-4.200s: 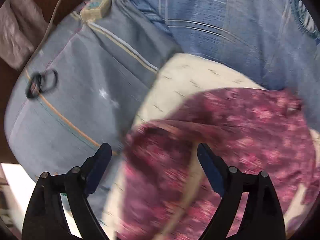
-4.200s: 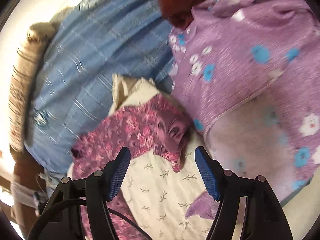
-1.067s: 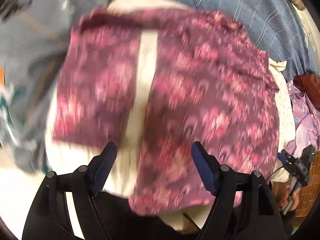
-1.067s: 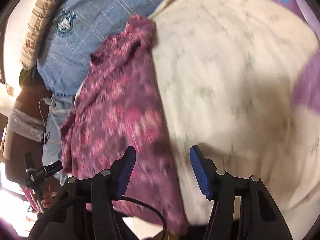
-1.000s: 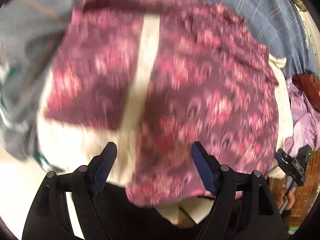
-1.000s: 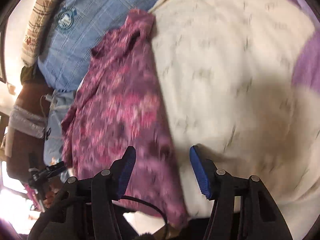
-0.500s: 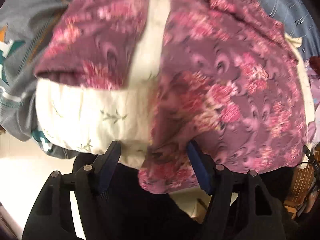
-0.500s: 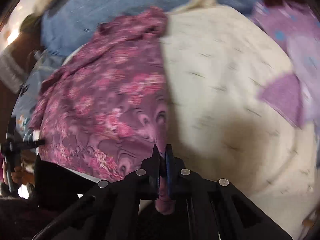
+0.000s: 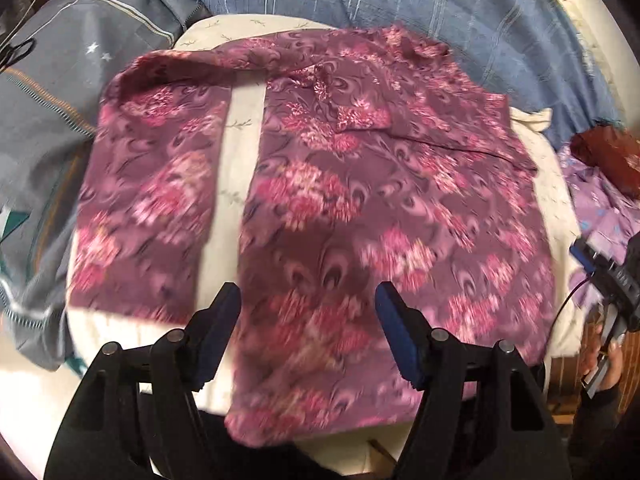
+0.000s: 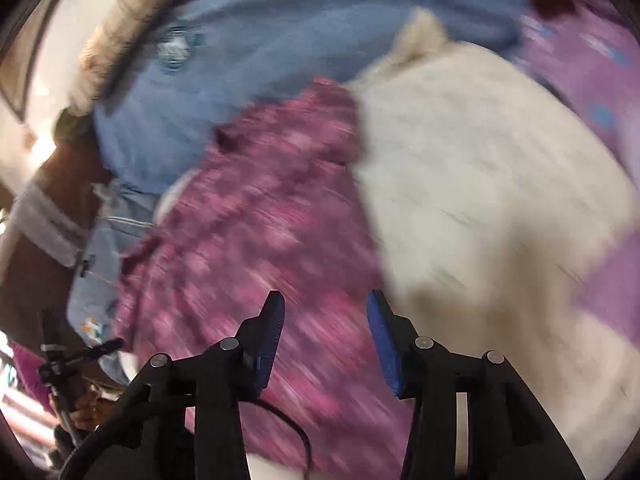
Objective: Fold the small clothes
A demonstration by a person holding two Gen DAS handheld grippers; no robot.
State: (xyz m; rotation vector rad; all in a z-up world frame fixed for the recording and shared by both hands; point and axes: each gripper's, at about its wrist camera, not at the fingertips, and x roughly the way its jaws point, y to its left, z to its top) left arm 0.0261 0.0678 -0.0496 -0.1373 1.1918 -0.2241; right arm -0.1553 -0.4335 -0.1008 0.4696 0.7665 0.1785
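Note:
A maroon floral garment [image 9: 360, 200] lies spread flat on a cream sheet [image 9: 240, 112], with one narrower panel [image 9: 148, 208] lying to the left across a strip of sheet. My left gripper [image 9: 308, 308] is open and empty above the garment's near hem. In the blurred right wrist view the same garment [image 10: 248, 240] lies left of centre on the cream sheet [image 10: 480, 184]. My right gripper [image 10: 324, 312] is open and empty above the garment's right edge. It also shows at the right edge of the left wrist view [image 9: 608, 276].
A blue checked cloth [image 9: 440, 8] lies behind the garment. A grey-blue striped cushion [image 9: 60, 80] sits at the left. Purple floral fabric [image 9: 604, 208] and a dark red cloth [image 9: 608, 152] lie at the right. The cream sheet's near edge drops off below the grippers.
My right gripper was shut on the garment's edge half a second ago and has opened and let it go. The garment now lies flatter. My left gripper pulled back a little.

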